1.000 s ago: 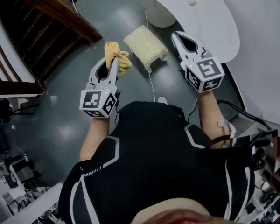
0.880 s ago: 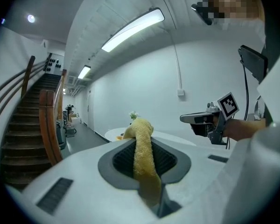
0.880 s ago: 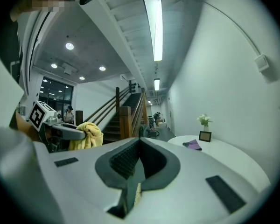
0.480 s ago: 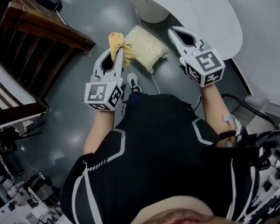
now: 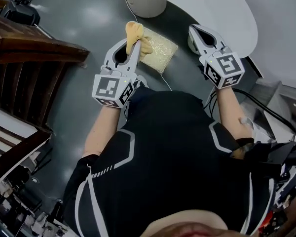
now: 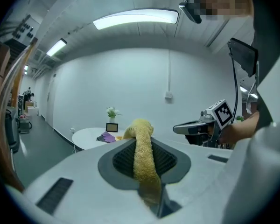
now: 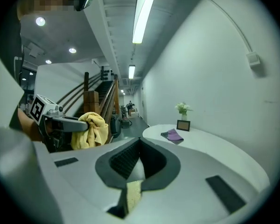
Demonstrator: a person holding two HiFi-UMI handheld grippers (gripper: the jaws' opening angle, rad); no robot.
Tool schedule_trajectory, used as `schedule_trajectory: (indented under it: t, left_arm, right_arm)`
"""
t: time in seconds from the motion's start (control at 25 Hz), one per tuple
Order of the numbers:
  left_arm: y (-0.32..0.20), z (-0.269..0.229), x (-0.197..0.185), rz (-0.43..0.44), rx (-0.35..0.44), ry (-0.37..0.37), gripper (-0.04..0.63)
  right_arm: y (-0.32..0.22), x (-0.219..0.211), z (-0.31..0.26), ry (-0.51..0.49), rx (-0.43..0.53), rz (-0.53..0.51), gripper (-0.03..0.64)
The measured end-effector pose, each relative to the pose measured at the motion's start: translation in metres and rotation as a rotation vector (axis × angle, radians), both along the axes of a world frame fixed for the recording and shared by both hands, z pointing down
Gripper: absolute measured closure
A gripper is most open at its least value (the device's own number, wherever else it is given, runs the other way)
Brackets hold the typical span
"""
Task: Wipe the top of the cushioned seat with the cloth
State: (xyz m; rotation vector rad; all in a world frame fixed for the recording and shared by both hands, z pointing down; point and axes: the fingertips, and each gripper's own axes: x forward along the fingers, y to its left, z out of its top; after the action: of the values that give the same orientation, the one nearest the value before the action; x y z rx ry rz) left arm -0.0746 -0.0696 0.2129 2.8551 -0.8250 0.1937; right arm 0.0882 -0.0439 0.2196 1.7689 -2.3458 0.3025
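- A dark brown wooden stair railing (image 5: 37,53) fills the far left above the dark grey glossy floor (image 5: 84,19), well apart from the work.
- The left gripper (image 5: 131,49) is held out in front of the person's black shirt (image 5: 177,152). Its jaws are clamped on the crumpled yellow terry cloth (image 5: 137,34), which runs up between the pads and bunches out past the tips.
- In the right gripper view the cloth hangs loose from that claw, with the railing behind it.
- The pale yellow square cushioned seat (image 5: 161,52) lies just right of the left gripper's tips. In the head view the cloth overlaps the seat's near-left corner; whether it touches the top I cannot tell.
- A thin white cable (image 5: 166,82) trails on the floor from the seat towards the person.
- A round white pedestal (image 5: 144,3) stands beyond the seat, under a white curved-edge table (image 5: 222,14).
- The table carries a small vase of flowers (image 7: 182,108), a small picture frame (image 7: 182,125) and a folded purple cloth (image 7: 172,135).
- The right gripper (image 5: 193,30) hangs to the right of the seat, beside the table's edge. Its tips meet and it holds nothing.
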Motion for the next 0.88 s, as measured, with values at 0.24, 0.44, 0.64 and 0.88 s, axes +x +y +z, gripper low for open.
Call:
schedule_trajectory:
  t: [0.24,0.44,0.64,0.88]
  left_arm:
    - [-0.044,0.062,0.013,0.140,-0.096,-0.075,0.535]
    - [-0.040,0.112,0.055,0.226,-0.181,-0.117,0.535]
    - [-0.047,0.191,0.109,0.224,-0.273,-0.132,0.535]
    - [-0.040,0.303,0.167,0.182,-0.406,-0.184,0.535]
  right_arm:
    - [-0.025,-0.001,0.040,0.028,-0.081,0.124,0.612]
    - [-0.033,0.008,0.074,0.030,-0.123,0.119,0.612]
    - [-0.051,0.037,0.169,0.031,-0.249,0.118,0.612]
    - [-0.043,0.060,0.255,0.043,-0.358,0.027,0.612]
